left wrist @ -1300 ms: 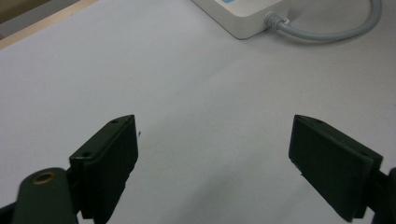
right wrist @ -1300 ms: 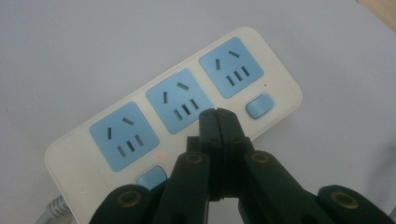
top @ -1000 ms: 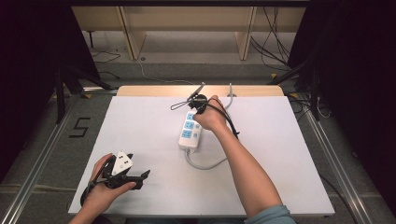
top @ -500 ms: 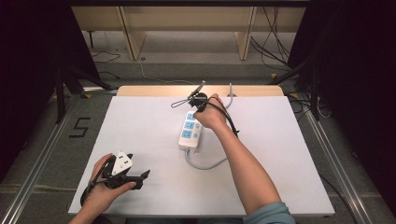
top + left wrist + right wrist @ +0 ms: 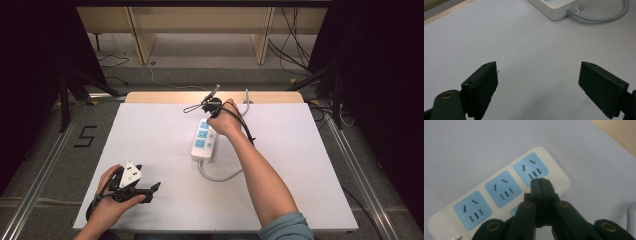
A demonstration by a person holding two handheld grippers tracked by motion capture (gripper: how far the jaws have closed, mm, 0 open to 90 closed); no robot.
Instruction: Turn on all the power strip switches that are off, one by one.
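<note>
High view: at the near left corner of the white table (image 5: 150,140), the left gripper (image 5: 131,186) is held low in the person's left hand (image 5: 107,205). Its jaws are seen spread wide apart in the left gripper view (image 5: 541,85), with nothing between them and bare tabletop beneath. Further right, a white power strip (image 5: 204,140) with three blue sockets lies near the middle of the table, its grey cord (image 5: 220,175) looping toward the near side. The right gripper (image 5: 210,106) is held over the strip's far end by the right hand (image 5: 227,120). In the right gripper view the jaws are pressed together with nothing held, and their tips (image 5: 541,185) sit at what seems to be a blue switch beside the end socket (image 5: 531,169); whether contact is made cannot be told. A risk is judged here: if the tips are pushed at a slant, the unrestrained strip could be slid or tipped, or the tips could be slipped into a socket slot.
</note>
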